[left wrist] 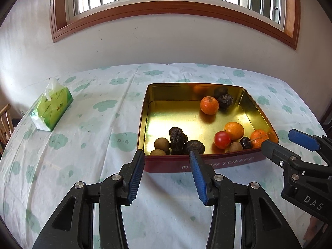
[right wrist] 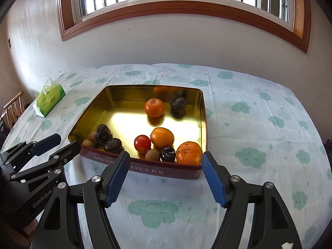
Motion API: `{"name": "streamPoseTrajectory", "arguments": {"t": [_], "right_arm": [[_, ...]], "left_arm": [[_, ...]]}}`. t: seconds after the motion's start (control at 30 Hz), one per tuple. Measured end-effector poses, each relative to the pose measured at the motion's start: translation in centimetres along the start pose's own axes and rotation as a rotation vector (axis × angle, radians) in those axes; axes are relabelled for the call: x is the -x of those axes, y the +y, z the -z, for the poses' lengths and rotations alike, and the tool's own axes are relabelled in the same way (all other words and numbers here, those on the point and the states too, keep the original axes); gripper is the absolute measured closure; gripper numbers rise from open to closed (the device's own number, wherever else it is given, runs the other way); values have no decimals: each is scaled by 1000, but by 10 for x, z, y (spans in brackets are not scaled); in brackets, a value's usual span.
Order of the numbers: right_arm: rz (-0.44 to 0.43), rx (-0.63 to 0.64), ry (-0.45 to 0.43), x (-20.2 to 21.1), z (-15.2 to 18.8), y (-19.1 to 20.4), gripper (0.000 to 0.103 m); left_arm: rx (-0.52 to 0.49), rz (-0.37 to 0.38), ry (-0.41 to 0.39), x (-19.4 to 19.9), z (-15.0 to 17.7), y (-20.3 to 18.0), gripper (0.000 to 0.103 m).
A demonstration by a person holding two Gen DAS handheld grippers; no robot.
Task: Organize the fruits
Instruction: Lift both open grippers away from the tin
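Hovering just short of the tin's [right wrist: 143, 169] near wall, both grippers sit empty: the left gripper [left wrist: 167, 160] with a narrowish gap, the right gripper [right wrist: 166, 161] spread wider. All the fruit's in the tin: an orange [right wrist: 188, 153], cherry [right wrist: 168, 154] and tomato [right wrist: 142, 143] by the near wall, dark wrinkly ones [left wrist: 178, 142] at its near-left corner. A tissue pack [left wrist: 51, 109] sits well left of the tin.
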State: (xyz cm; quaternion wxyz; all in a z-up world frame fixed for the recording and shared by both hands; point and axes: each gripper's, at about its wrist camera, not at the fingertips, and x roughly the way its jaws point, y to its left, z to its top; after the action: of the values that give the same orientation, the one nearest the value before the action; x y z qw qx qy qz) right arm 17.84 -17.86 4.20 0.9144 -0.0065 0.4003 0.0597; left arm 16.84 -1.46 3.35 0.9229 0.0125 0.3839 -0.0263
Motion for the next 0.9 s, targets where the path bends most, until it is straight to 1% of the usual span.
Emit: {"name": "streamPoseTrajectory", "arguments": {"t": [0.13, 0.23, 0.33, 0.5, 0.8, 0.87, 0.9], "right_arm": [[1, 8, 7, 15, 13, 7, 33], [2, 3, 16, 23, 23, 9, 32], [-7, -9, 27, 28, 33, 9, 31], [3, -6, 38, 35, 48, 12, 31], [9, -8, 34, 44, 58, 15, 31], [12, -6, 30, 46, 58, 15, 28], [14, -6, 26, 47, 58, 15, 22]], "left_arm": [[-8, -21, 2, 16, 13, 0, 55], [5, -31, 9, 25, 23, 2, 52], [21, -43, 22, 31, 33, 4, 52], [44, -52, 30, 39, 46, 6, 52], [44, -58, 33, 50, 56, 3, 52], [42, -58, 30, 52, 57, 2, 52], [41, -58, 29, 52, 57, 1, 52]]}}
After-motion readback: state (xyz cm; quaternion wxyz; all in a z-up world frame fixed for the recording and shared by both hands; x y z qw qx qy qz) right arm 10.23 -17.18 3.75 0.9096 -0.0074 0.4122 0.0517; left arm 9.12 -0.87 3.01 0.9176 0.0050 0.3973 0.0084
